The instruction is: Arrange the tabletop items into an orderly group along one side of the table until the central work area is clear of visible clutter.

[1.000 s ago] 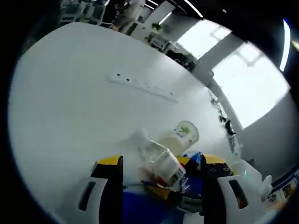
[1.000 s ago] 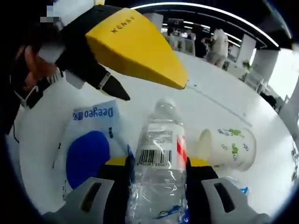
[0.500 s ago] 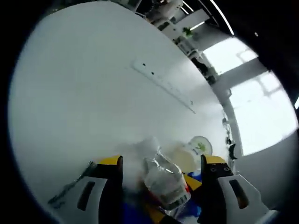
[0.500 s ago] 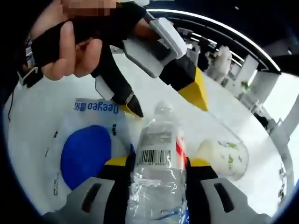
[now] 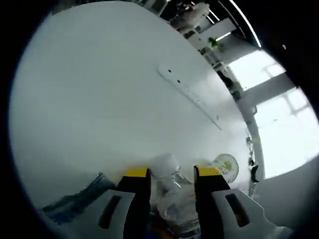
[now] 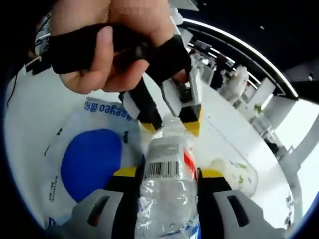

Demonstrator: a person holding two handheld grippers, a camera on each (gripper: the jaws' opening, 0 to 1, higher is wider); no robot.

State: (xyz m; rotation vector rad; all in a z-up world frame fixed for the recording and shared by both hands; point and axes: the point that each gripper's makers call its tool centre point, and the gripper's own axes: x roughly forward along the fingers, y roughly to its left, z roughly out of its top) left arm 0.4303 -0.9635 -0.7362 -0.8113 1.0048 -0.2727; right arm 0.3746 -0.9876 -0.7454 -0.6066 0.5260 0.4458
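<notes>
Not far along, I reckoned: the bottle (image 6: 167, 184) was off the surface (image 5: 99, 99), clamped in my right gripper (image 6: 164, 175), with my left gripper (image 6: 169, 119) pinching its cap end. The cup (image 6: 234, 174) lay tipped just beside it, and the blue-and-white pouch (image 6: 84, 159) sat underneath, unsorted. My left gripper view caught a long white strip (image 5: 192, 97) further out; the right gripper view had my hand (image 6: 109, 45).

I see a clear plastic bottle (image 6: 167, 199) with a barcode label, crinkled, lying lengthwise, cap end away from me. Left of it lies a white pouch (image 6: 84, 159) with a blue circle. A paper cup (image 6: 234, 177) lies tipped on its right.
</notes>
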